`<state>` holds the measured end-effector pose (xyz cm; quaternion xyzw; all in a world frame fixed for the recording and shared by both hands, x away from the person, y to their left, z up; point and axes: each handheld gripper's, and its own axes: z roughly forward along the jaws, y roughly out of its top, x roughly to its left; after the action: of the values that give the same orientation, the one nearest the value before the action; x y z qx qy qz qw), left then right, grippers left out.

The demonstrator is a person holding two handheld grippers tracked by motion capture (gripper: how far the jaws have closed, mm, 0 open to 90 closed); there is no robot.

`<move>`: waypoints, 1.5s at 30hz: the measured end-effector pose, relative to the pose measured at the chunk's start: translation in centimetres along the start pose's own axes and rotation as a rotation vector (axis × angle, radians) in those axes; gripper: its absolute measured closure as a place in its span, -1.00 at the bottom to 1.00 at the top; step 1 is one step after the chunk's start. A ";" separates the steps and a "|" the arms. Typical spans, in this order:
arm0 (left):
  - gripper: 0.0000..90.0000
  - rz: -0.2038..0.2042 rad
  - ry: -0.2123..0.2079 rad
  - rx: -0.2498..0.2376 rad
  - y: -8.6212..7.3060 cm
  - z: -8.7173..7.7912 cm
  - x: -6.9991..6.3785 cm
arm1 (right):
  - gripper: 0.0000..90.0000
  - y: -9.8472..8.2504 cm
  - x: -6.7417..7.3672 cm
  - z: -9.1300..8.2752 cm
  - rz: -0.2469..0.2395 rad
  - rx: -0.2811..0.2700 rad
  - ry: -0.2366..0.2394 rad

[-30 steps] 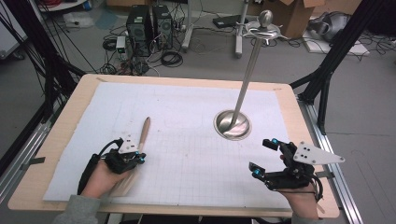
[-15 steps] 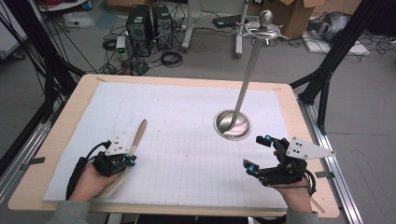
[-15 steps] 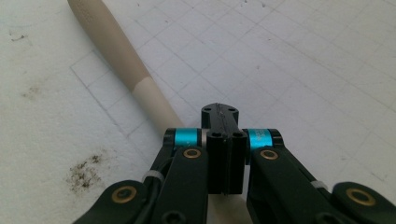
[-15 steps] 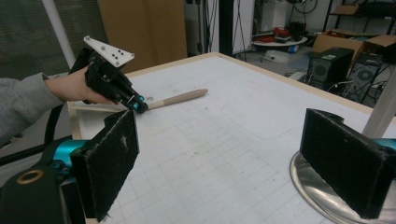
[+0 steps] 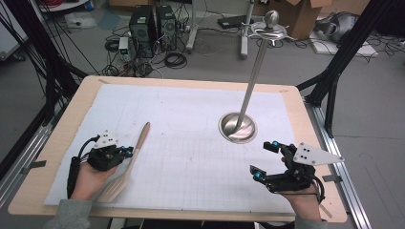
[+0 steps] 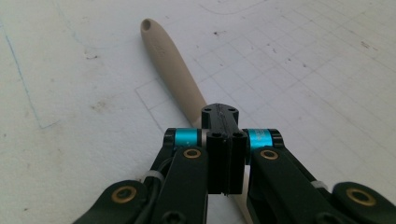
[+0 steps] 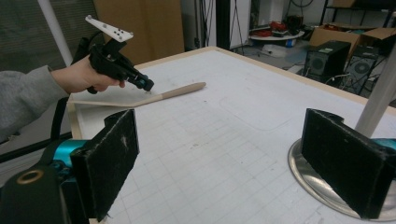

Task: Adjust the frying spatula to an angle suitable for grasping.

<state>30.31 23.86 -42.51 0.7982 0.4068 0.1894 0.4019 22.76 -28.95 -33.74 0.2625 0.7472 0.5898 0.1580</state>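
Spatula (image 5: 128, 162) lay at the near-left of the white gridded mat (image 5: 191, 143), blade toward the near edge, handle running away toward the far side. Left gripper (image 5: 125, 150) had its jaws fully closed on the handle near the blade; in the left gripper view the pads met over the beige handle (image 6: 170, 65), whose holed tip pointed away. Right gripper (image 5: 266, 160) sat at the near-right with jaws wide apart and nothing between them.

Judgement on the step in hand: the spatula was being picked up. The grip sat close to the blade, so the long handle could swing; a level, slow lift with a steady wrist would keep it from pivoting between the pads.

Surroundings: a steel stand (image 5: 250, 86) rose from a round base (image 5: 237, 127) at the right-centre of the mat, leaning toward the far side. It stood well apart from the spatula but just beyond the right gripper. Computer towers (image 5: 155, 24) and cables lay on the floor beyond the table (image 5: 67, 129)
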 end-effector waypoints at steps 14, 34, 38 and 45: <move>0.99 -0.063 0.013 0.019 0.1 1.9 2.0 | -0.76 -0.9 0.5 -2.2 0.014 -0.001 -0.045; 0.99 -0.058 -0.027 0.066 0.1 3.3 1.7 | -0.76 -0.7 1.0 -3.2 0.011 -0.006 -0.060; 0.99 -0.050 -0.040 0.066 0.2 3.5 1.5 | -0.76 -0.8 1.0 -3.4 0.020 -0.009 -0.064; 0.99 -0.035 -0.068 0.055 0.3 3.8 1.5 | -0.76 -1.0 0.9 -3.2 0.015 -0.001 -0.064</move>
<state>33.77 23.03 -44.61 0.8077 0.4118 0.1436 0.3967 20.03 -31.12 -33.79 0.2868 0.7395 0.5826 0.1774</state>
